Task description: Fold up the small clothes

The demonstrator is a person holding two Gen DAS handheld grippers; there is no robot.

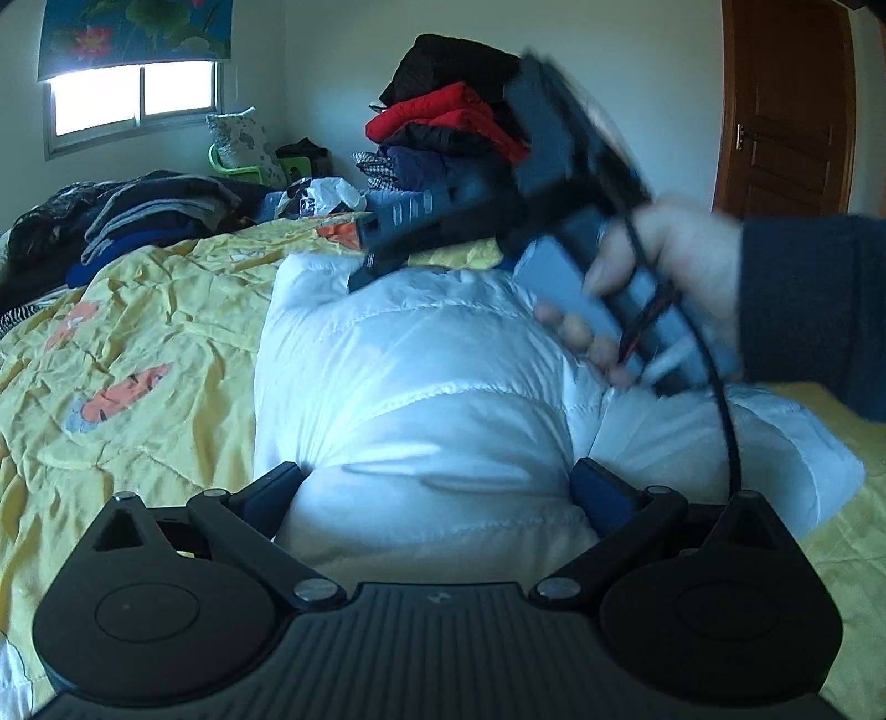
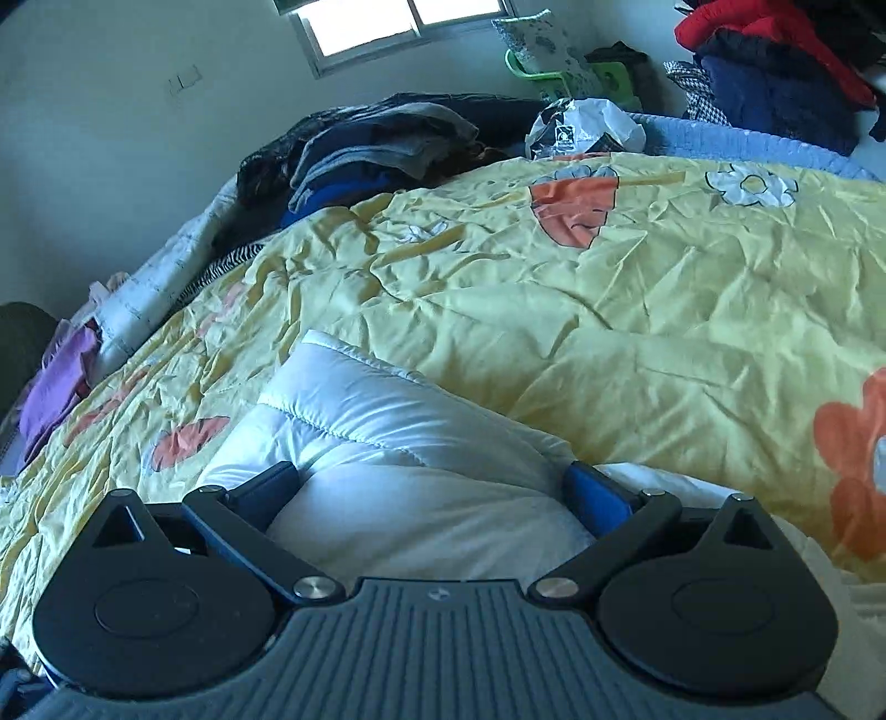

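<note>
White quilted puffer garment (image 1: 421,376) lies bunched on the bed, stitched in horizontal channels; a puffy fold bulges between the spread fingers (image 1: 271,487) of each gripper, touching them

A bedroom with plain pale walls (image 1: 310,72). A small sliding window (image 1: 135,94) glows with bright daylight beneath a half-lowered blue roller blind printed with pink lotus flowers (image 1: 133,30). A dark brown panelled wooden door (image 1: 786,105) stands at the right. A bed fills the foreground, covered by a wrinkled yellow quilt with orange and white flower patterns (image 2: 637,288), edged at the far end by a blue blanket (image 2: 736,141).
</note>
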